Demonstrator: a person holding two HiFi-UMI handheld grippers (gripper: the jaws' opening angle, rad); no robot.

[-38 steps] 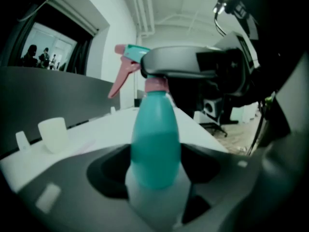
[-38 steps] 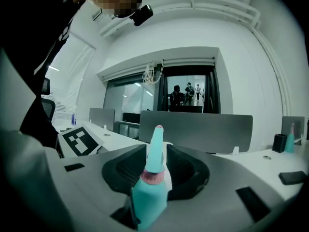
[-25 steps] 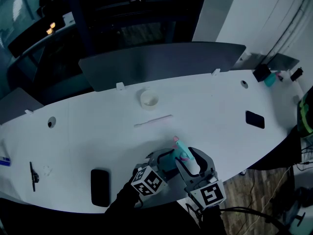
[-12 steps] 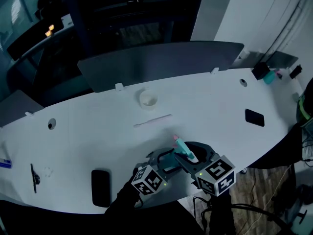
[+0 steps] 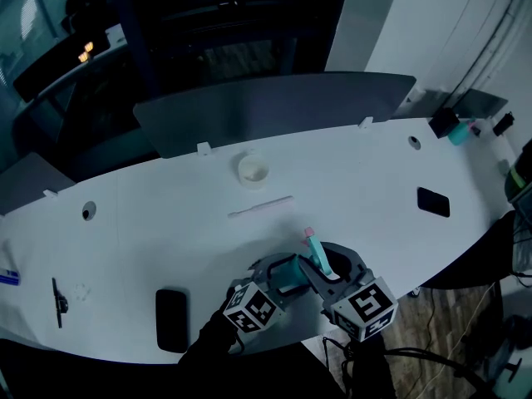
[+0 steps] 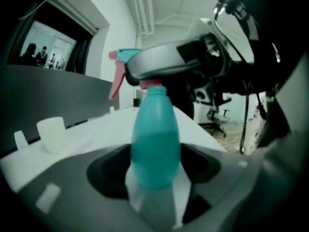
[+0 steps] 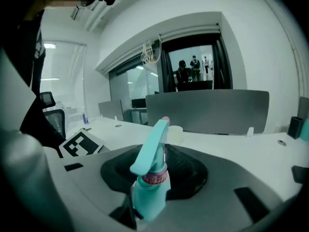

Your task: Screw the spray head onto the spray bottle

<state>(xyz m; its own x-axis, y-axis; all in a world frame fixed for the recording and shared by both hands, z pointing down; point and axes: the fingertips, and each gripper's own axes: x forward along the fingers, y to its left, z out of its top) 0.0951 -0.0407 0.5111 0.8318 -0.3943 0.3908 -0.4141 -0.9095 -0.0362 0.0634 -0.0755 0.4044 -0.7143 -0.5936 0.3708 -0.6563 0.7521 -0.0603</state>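
My left gripper (image 5: 281, 279) (image 6: 155, 180) is shut on the body of the teal spray bottle (image 5: 290, 274) (image 6: 155, 139), which stands upright just above the white table (image 5: 366, 165). On its neck sits the teal spray head (image 5: 317, 258) (image 6: 126, 62) (image 7: 150, 146), with a pink trigger and a pink collar (image 7: 155, 178). My right gripper (image 5: 321, 266) (image 7: 152, 180) comes in from the right. Its jaws have just been closing, and now they grip the spray head at the collar. The bottle's base is hidden by the left jaws.
A white cup (image 5: 253, 169) (image 6: 52, 134) and a thin pale stick (image 5: 260, 206) lie farther back on the table. A black phone (image 5: 170, 318) lies left of the grippers, and a black pad (image 5: 433, 202) is at the right. A grey divider (image 5: 274, 106) lines the far edge.
The right gripper has rolled and shifted a little to the right, its marker cube swinging round. The spray head's nozzle has swung slightly right. The left gripper and bottle stayed put.
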